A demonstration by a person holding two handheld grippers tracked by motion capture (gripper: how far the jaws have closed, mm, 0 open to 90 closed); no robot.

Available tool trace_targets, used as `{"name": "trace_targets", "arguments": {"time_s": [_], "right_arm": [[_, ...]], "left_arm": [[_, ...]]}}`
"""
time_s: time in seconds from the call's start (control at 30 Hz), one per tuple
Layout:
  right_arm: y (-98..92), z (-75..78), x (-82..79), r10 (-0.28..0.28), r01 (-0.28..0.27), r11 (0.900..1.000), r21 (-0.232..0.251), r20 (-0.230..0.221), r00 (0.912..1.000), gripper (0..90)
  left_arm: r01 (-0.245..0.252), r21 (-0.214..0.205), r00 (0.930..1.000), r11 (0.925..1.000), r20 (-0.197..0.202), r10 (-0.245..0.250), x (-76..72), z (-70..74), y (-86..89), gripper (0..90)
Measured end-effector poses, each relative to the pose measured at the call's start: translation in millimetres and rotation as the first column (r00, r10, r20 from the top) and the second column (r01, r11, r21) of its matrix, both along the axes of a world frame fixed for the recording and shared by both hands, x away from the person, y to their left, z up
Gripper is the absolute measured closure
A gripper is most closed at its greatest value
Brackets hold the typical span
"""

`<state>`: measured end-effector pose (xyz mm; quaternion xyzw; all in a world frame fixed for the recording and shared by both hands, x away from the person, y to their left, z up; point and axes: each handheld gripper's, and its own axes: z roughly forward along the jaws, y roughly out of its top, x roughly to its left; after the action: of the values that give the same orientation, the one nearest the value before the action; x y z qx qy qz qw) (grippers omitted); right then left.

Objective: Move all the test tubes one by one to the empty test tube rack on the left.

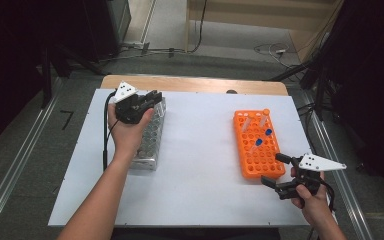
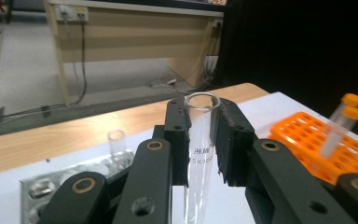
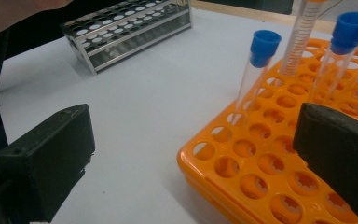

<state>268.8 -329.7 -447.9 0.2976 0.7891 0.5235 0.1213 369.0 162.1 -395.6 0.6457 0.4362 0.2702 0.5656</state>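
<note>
A white sheet (image 1: 200, 165) is spread over a wooden table (image 1: 195, 84), set on grey carpet with cables trailing along the far floor. At the far left, a clear glass tube (image 2: 200, 154) is clamped upright in the left gripper (image 1: 147, 100) above the metal rack (image 1: 150, 142). At the near right, the right gripper (image 1: 272, 170) is held wide open and empty beside the orange rack (image 1: 255, 160).

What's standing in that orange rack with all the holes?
The orange plastic rack holds two clear blue-capped tubes and two orange-capped tubes. Most holes look empty. The tubes' bottoms are hidden inside the holes.
</note>
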Motion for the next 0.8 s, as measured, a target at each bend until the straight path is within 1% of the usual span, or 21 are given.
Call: {"name": "trace_targets", "arguments": {"time_s": [0.1, 0.2, 0.4, 0.43, 0.6, 0.7, 0.8], "right_arm": [[-2.6, -0.3, 1.4, -0.007, 0.007, 1.0, 0.006, -0.001, 1.0, 0.0], [-3.3, -0.7, 2.0, -0.011, 0.011, 0.9999, 0.006, -0.001, 0.9999, 0.0], [-4.3, -1.4, 2.8, -0.015, 0.015, 0.9999, 0.006, -0.002, 0.9999, 0.0], [-4.6, -1.6, 3.1, -0.016, 0.016, 0.9998, 0.007, -0.001, 0.9999, 0.0], [-6.6, -2.0, 4.1, -0.025, 0.025, 0.9997, 0.007, -0.006, 0.9997, 0.0], [-6.7, -2.2, 4.3, -0.025, 0.025, 0.9997, 0.009, -0.006, 0.9997, 0.0], [-6.6, -2.9, 4.9, -0.024, 0.024, 0.9997, 0.007, -0.004, 0.9997, 0.0]], "left_arm": [[-0.021, 0.008, 0.9998, 0.9997, 0.008, 0.021, 10.2, 1.1, 0.6, 76.3], [-0.033, 0.005, 0.9994, 0.9994, 0.006, 0.033, 19.1, -0.1, 1.4, 76.3], [-0.083, 0.009, 0.9964, 0.9965, 0.014, 0.083, 35.5, -6.1, 2.3, 76.3], [-0.098, 0.011, 0.9951, 0.9951, 0.011, 0.098, 38.1, -8.5, 2.5, 76.3], [-0.128, 0.021, 0.9917, 0.9915, -0.011, 0.128, 47.4, -18.3, 4.7, 76.3], [-0.134, 0.015, 0.9907, 0.9909, -0.022, 0.134, 51.1, -22.2, 5.1, 76.3], [-0.132, 0.018, 0.9908, 0.991, -0.027, 0.133, 53.7, -25.4, 4.3, 76.3]]}}
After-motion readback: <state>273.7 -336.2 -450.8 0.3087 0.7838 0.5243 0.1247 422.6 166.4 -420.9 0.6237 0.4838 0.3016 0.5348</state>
